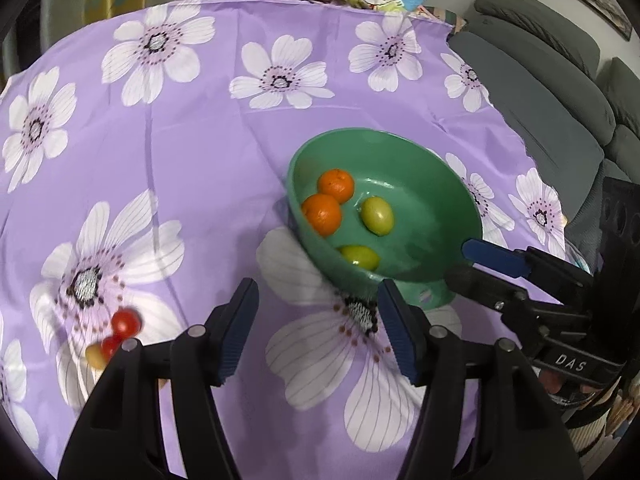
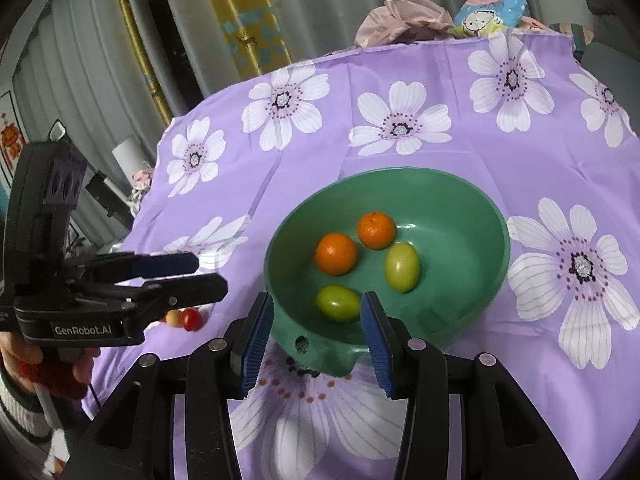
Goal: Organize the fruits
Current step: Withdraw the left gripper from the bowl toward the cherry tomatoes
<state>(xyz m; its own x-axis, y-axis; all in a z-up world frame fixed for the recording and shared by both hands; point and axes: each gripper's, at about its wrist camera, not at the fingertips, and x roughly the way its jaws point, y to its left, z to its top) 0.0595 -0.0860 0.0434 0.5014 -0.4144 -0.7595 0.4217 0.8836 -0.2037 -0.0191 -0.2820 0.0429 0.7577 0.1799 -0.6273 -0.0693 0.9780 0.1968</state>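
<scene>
A green bowl [image 2: 452, 200] sits on the tabletop, which is covered by a purple flowered cloth [image 2: 420, 92]. Inside the bowl lie four fruits: two oranges [image 2: 335, 253] toward 10 o'clock and two yellow-green fruits [image 2: 401, 267], one near the centre, one at 6 o'clock by the rim. Outside it, at 8 o'clock on the cloth, are three small fruits: two red cherry tomatoes [image 1: 125, 321] and one yellowish one [image 1: 93, 354], touching.

The left gripper [image 1: 318, 334] hovers over the cloth, jaws apart and empty. The right gripper [image 2: 316, 340] has its jaws apart, straddling the bowl's handle tab [image 2: 320, 354] without gripping it.
</scene>
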